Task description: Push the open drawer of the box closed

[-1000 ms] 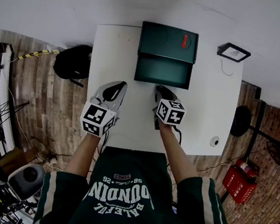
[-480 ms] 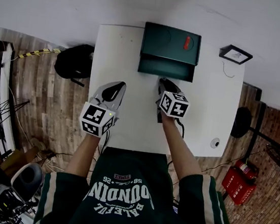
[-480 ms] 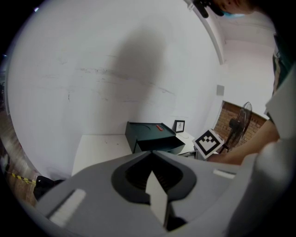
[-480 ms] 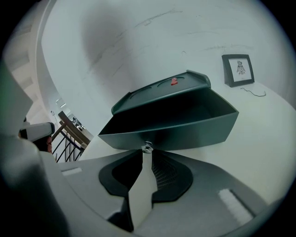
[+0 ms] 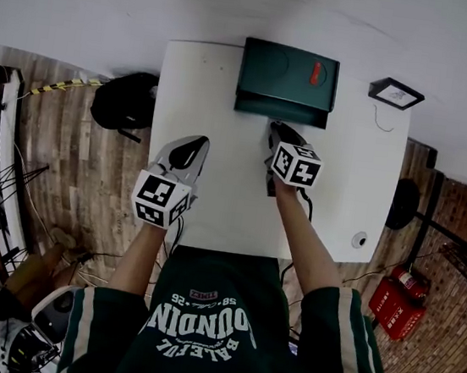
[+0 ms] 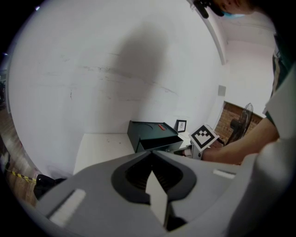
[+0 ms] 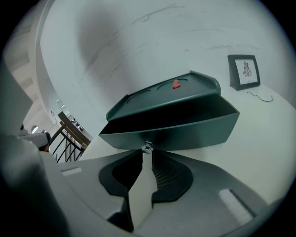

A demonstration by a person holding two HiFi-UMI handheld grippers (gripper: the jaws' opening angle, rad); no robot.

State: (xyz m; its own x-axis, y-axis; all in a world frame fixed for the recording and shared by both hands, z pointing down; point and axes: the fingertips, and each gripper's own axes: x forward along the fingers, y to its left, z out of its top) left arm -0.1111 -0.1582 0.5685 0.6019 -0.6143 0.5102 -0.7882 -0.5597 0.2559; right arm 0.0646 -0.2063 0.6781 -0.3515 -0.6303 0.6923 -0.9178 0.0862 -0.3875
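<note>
The dark green box stands at the far edge of the white table, with a small red piece on its lid. Its drawer sticks out only a little. My right gripper is shut, and its tips rest against the drawer front. In the right gripper view the tips meet at the drawer's small clear knob, below the drawer front. My left gripper hovers shut over the table's left half, away from the box; nothing sits between its jaws.
A small framed picture stands at the table's far right corner, with a thin cable beside it. A round white disc lies near the right edge. A black bag sits on the floor left; red extinguishers lie right.
The right gripper has moved forward towards the box, and the drawer has slid in from wide open to nearly flush. The left gripper has stayed where it was.
</note>
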